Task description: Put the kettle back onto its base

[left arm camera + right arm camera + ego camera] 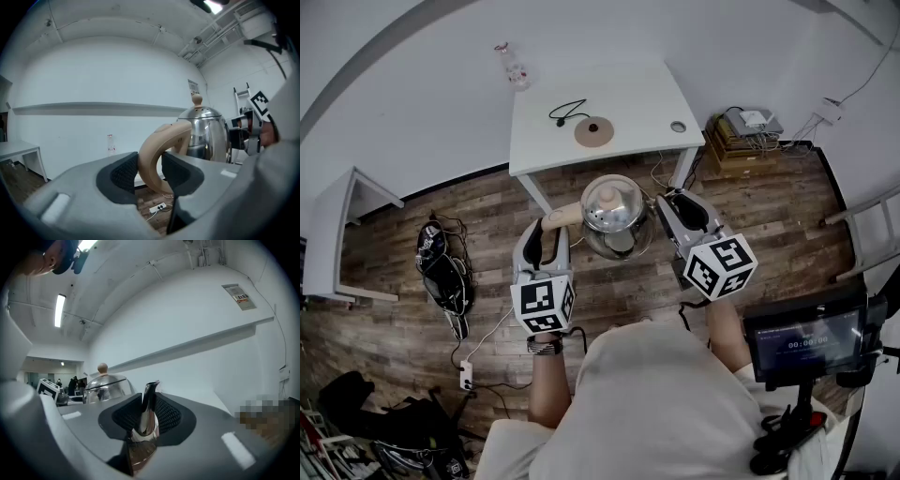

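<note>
— Holding the kettle (616,214) where?
— Holding it in the air over the wood floor (487,225), just short of the white table (628,94), upright, lid on, between the two grippers.
— Gripping it how with the left gripper (150,172)?
— Clamping on the tan handle (164,136), jaws standing wide, pads pressing on either side of the loop.
— And doing what with the right gripper (146,414)?
— Pinching the steel spout (150,397), jaws partly closed, pads touching both its sides.
— Pointing which way?
— Aiming both nearly level, coming in from opposite sides: left at the handle side, right at the spout side.
— Seeing the base (593,131)?
— Seeing it lying flat on the table, well apart from the kettle, with a black cord (567,112) curling just beside it.
— Spotting anything else up there?
— Making out a small bottle (512,67) by the table's far left corner, too small for telling more.
</note>
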